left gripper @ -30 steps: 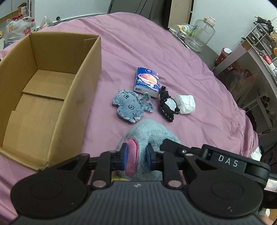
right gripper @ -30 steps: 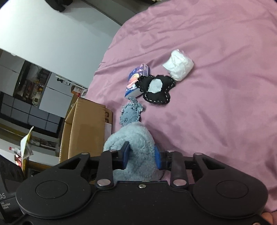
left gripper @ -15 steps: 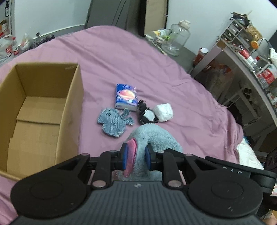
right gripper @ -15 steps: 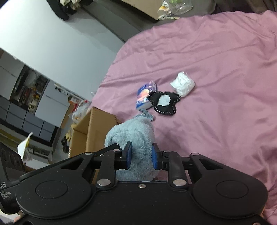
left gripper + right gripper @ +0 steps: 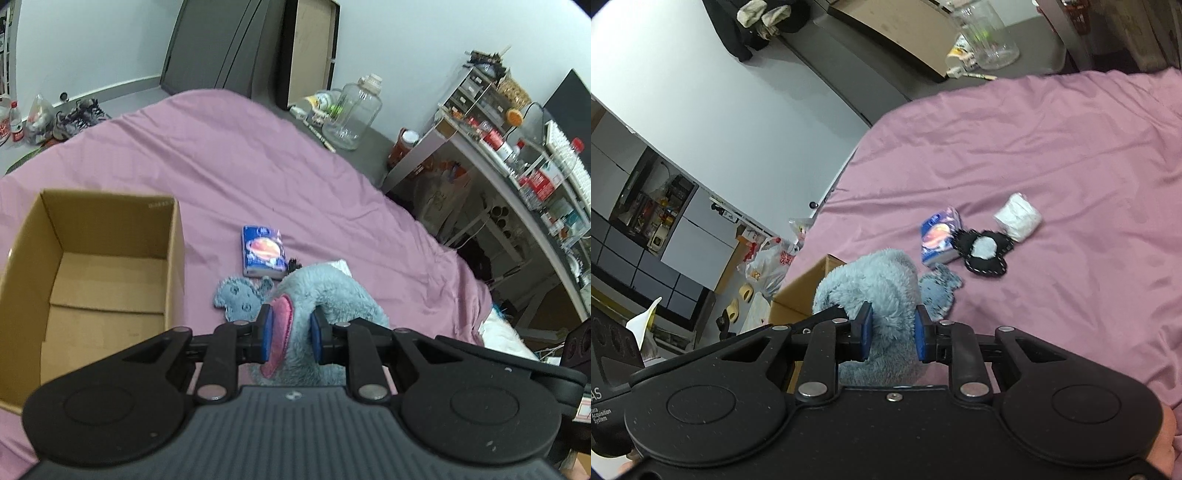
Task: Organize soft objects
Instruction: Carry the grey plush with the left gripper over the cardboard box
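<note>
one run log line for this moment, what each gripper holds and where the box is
left gripper: shut on plush toy | right gripper: shut on plush toy | cardboard box: open, empty, left of toy | stage: toy lifted, not boxed

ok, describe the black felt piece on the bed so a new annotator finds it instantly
Start at the pink bedspread, then the small cluster of items right of the cardboard box. The black felt piece lies flat between the blue tissue pack and the white wad: the only dark item, with a pale oval centre and white edge stitching.
</note>
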`<state>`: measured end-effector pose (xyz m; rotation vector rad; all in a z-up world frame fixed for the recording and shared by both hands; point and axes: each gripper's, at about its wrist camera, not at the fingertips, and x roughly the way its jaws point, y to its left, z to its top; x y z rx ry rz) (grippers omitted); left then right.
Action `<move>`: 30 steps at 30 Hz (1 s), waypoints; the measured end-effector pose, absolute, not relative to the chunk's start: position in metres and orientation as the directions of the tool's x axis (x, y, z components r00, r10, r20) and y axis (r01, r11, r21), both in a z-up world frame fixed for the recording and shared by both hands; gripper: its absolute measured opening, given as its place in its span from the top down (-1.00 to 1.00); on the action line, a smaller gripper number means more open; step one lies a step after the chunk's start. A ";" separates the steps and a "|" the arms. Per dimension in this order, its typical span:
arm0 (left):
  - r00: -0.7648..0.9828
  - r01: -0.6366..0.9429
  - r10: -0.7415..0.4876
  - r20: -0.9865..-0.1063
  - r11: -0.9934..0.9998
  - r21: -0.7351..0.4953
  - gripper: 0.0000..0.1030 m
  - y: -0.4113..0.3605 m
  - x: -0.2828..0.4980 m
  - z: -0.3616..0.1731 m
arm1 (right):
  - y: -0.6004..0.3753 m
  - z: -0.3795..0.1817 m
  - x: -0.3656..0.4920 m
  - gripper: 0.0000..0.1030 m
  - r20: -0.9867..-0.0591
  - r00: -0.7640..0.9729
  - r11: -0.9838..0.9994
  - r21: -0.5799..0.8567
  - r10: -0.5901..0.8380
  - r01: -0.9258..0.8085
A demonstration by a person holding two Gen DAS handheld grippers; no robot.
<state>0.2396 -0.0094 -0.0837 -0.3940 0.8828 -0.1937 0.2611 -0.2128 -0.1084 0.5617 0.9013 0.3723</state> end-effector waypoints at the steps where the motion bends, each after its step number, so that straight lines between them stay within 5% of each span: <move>1: 0.630 0.004 -0.327 -0.704 0.908 -0.418 0.62 -0.006 0.240 -0.083 | -0.210 -0.106 0.262 0.56 -0.629 0.576 0.798 0.598 0.523 -0.072; 18: 0.738 -0.075 -0.267 -0.620 0.881 -0.467 0.62 0.079 0.241 -0.065 | -0.110 -0.083 0.288 0.56 -0.613 0.583 0.814 0.559 0.534 -0.158; 30: 0.724 -0.198 -0.210 -0.657 0.849 -0.490 0.62 0.129 0.256 -0.094 | -0.054 -0.103 0.308 0.56 -0.665 0.534 0.834 0.528 0.522 -0.158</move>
